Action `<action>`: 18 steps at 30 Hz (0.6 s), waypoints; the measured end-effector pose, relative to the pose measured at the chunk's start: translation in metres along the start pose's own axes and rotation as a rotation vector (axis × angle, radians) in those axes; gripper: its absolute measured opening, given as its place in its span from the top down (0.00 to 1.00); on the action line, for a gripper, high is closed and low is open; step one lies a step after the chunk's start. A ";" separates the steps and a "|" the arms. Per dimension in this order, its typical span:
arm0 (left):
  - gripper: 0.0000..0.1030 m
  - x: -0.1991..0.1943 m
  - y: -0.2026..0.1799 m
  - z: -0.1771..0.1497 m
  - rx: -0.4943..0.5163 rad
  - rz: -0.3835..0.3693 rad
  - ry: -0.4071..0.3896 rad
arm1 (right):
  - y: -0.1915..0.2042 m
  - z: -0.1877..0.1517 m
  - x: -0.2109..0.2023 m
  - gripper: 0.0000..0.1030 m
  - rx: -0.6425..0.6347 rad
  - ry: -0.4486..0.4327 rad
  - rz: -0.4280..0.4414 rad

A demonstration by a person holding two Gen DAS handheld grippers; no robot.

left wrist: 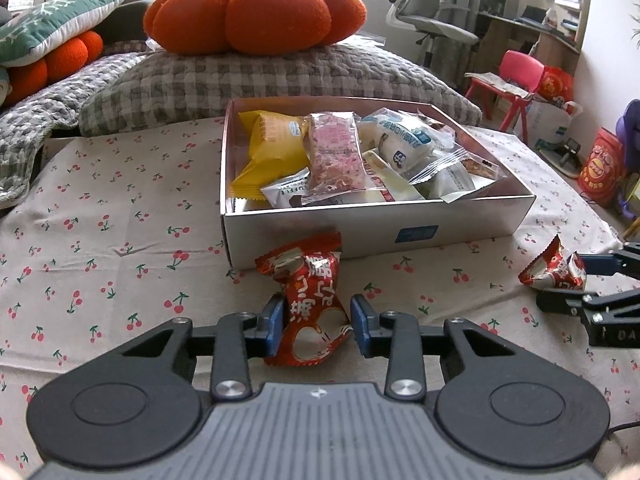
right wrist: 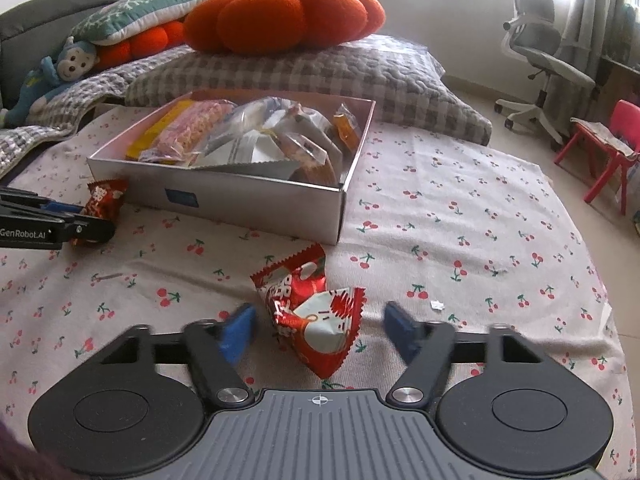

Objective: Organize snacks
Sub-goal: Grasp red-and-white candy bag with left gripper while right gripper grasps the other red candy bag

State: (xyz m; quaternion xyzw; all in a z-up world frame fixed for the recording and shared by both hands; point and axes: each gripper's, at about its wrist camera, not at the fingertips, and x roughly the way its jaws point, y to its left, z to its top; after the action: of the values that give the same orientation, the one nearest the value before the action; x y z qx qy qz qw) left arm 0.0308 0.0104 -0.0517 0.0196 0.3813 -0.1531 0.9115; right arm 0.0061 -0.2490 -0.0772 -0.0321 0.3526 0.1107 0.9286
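A white box (left wrist: 360, 236) full of several wrapped snacks stands on the cherry-print cloth; it also shows in the right wrist view (right wrist: 256, 204). My left gripper (left wrist: 318, 324) is shut on a red snack packet (left wrist: 312, 300), just in front of the box. My right gripper (right wrist: 320, 328) is open, with a second red snack packet (right wrist: 316, 320) lying on the cloth between its blue fingers. That packet (left wrist: 554, 270) and the right gripper (left wrist: 576, 280) show at the right edge of the left wrist view. The left gripper's packet (right wrist: 105, 202) shows at the left of the right wrist view.
The cherry-print cloth (right wrist: 460, 220) covers the surface. Behind the box lie a checked pillow (left wrist: 260, 76) and an orange pumpkin cushion (left wrist: 256, 12). A red child's chair (right wrist: 604, 148) and an office chair (right wrist: 540, 52) stand on the floor to the right.
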 end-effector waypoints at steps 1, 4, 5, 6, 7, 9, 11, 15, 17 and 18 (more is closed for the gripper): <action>0.73 0.000 -0.001 0.001 -0.002 0.001 0.002 | -0.001 0.001 0.000 0.60 0.004 0.002 0.008; 0.75 -0.003 -0.002 0.003 -0.003 -0.001 0.003 | -0.002 0.002 0.000 0.64 0.014 0.008 0.017; 0.76 -0.004 -0.003 0.003 -0.001 -0.002 0.004 | -0.002 0.003 0.000 0.66 0.013 0.010 0.019; 0.76 -0.006 -0.003 0.003 -0.001 -0.003 0.004 | -0.002 0.003 -0.001 0.66 0.011 0.011 0.022; 0.77 -0.006 -0.003 0.004 -0.002 -0.005 0.006 | -0.001 0.003 -0.001 0.67 0.010 0.010 0.025; 0.78 -0.008 -0.002 0.005 -0.008 -0.013 0.010 | 0.000 0.005 -0.004 0.67 0.012 0.003 0.026; 0.79 -0.010 -0.002 0.006 -0.009 -0.020 0.012 | 0.000 0.008 -0.007 0.67 0.016 -0.006 0.030; 0.86 -0.014 -0.003 0.006 -0.005 -0.038 0.012 | 0.000 0.014 -0.017 0.67 0.029 -0.033 0.044; 0.90 -0.017 -0.003 0.007 -0.006 -0.045 0.012 | 0.001 0.018 -0.022 0.67 0.027 -0.051 0.052; 0.92 -0.018 -0.003 0.007 -0.006 -0.050 0.011 | 0.001 0.019 -0.024 0.67 0.025 -0.058 0.055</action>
State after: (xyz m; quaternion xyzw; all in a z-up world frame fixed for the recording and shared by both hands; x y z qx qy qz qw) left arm 0.0227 0.0112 -0.0337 0.0082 0.3872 -0.1744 0.9053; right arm 0.0004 -0.2495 -0.0467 -0.0075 0.3278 0.1325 0.9354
